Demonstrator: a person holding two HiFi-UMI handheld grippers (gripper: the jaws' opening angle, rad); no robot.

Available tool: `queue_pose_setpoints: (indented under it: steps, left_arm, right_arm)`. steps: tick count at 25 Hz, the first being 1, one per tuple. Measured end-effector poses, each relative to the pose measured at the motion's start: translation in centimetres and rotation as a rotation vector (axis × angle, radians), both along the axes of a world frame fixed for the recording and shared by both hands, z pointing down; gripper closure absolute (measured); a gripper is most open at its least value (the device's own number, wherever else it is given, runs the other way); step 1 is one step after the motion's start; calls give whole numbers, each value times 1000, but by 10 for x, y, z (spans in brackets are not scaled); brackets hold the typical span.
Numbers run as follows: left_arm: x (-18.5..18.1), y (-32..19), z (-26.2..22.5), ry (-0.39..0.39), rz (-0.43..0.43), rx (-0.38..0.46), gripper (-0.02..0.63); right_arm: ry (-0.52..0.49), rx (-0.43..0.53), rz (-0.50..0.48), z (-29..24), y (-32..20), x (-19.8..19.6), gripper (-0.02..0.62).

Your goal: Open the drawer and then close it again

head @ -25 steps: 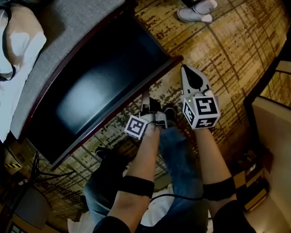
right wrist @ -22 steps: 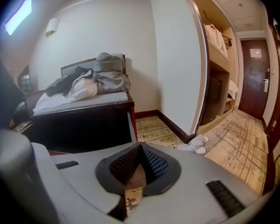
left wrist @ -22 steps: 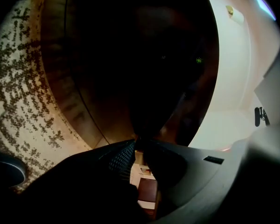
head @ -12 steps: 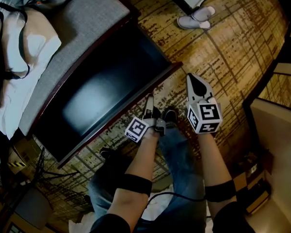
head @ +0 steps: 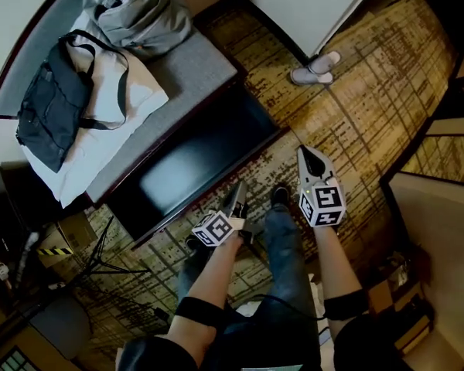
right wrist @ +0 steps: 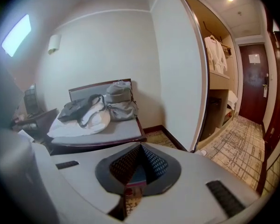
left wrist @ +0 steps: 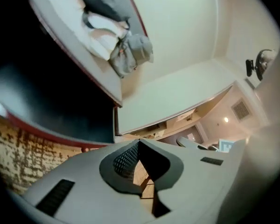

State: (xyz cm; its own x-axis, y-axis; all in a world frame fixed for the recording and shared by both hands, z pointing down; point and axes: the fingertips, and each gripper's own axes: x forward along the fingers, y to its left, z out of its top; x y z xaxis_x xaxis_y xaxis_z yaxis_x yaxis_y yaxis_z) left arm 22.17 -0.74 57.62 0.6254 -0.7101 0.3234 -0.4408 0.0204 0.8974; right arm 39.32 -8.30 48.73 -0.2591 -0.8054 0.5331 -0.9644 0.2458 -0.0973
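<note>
Fingers (left wrist: 125,163) just closed empty on left gripper (head: 238,188); right gripper (head: 304,153) pinched; drawer (head: 193,168) dark.

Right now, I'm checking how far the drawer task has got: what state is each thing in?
Drawer: pulled out, open, nothing visible inside.
Left gripper: jaws just closed, shut, empty.
Right gripper: shut, empty.
</note>
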Motion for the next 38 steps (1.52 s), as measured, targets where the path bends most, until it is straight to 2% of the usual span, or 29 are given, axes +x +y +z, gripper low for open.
queue_pose_setpoints:
  steps: [4, 8, 11, 18, 22, 25, 29, 34, 38]
  left_arm:
    - [-58, -8, -107, -142, 18, 107, 604]
    - [-130, -6, -194, -274, -52, 197, 604]
    - [-169, -2, -250, -383, -106, 262, 604]
    - [-246, 40, -328, -800, -126, 356, 604]
    - [-272, 62, -363, -951, -141, 410, 604]
    - [-294, 78, -381, -993, -188, 419, 604]
    - [-318, 99, -392, -1007, -248, 394, 604]
    - [-337, 112, -391, -1004, -275, 347, 604]
    - [-348, 116, -387, -1010, -275, 341, 604]
  right_arm:
    - [-32, 37, -80, -80, 4, -39, 592]
    - [-36, 66, -215, -143, 14, -92, 592]
    - [-26, 94, -313, -184, 18, -124, 592]
    - [-63, 123, -450, -247, 41, -201, 592]
    - [-64, 135, -577, -263, 56, -247, 592]
    - [-68, 136, -649, -268, 67, -277, 592]
    - [-81, 136, -710, -274, 82, -306, 592]
    - [-89, 139, -734, -279, 83, -324, 592]
    - [-91, 137, -731, -277, 82, -333, 592]
